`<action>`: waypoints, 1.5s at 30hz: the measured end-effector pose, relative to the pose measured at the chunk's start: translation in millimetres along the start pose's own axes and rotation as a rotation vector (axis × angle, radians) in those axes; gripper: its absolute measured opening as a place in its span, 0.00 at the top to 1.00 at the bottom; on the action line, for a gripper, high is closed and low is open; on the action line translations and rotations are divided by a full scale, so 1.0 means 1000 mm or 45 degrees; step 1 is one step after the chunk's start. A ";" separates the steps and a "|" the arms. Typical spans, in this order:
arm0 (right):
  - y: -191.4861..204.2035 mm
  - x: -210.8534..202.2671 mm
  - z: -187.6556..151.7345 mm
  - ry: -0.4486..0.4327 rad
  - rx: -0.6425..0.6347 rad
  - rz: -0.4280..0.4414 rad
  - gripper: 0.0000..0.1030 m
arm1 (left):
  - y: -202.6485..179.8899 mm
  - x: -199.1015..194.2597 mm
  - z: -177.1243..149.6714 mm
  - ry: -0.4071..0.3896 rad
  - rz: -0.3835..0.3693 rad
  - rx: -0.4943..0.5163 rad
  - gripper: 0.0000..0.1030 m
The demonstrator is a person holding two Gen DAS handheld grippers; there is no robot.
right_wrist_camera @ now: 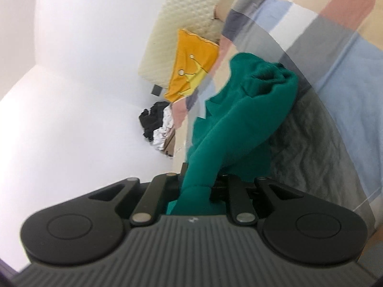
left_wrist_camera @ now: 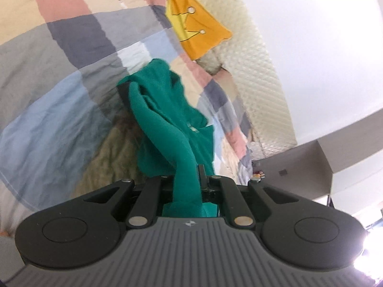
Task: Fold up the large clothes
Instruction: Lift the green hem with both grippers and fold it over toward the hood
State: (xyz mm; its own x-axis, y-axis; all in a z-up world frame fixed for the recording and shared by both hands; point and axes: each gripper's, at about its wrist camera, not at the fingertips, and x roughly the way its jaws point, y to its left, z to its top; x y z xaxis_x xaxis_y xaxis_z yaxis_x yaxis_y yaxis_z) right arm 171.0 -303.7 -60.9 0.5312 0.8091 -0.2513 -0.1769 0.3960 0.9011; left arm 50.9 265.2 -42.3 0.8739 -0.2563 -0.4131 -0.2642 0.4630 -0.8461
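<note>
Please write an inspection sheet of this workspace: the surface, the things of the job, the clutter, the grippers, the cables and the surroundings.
Surface: bed with patchwork cover, wrinkled.
Job's things: green garment, bunched, hanging from both grippers above the cover.
Clutter: yellow crown-print cloth at the cream quilted mattress edge; black and white clothes pile at the bed's far end.
Grippers: left gripper shut on the garment; right gripper shut on the garment.
Cables: nothing seen.
Surroundings: white wall; grey cabinet.
</note>
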 end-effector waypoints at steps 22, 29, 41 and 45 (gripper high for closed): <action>0.071 -0.128 -0.041 0.015 -0.193 0.043 0.86 | -0.020 -0.155 -0.090 0.049 -0.276 0.044 0.91; 0.052 -0.053 0.012 -0.022 -0.074 -0.025 0.85 | -0.028 -0.077 -0.034 0.016 -0.228 -0.017 0.91; -0.026 0.109 0.088 -0.152 0.212 -0.244 0.85 | -0.010 0.123 0.065 -0.116 -0.036 -0.160 0.90; -0.065 0.151 0.100 -0.122 0.233 -0.279 0.85 | 0.011 0.175 0.086 -0.130 -0.012 -0.095 0.90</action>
State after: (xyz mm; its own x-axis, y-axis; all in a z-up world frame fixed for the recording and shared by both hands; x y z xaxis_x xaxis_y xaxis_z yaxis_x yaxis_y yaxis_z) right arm 345.4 -250.5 -121.7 0.6175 0.6648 -0.4204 0.0985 0.4649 0.8799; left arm 236.2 298.6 -95.2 0.9124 -0.1706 -0.3720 -0.2823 0.3956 -0.8739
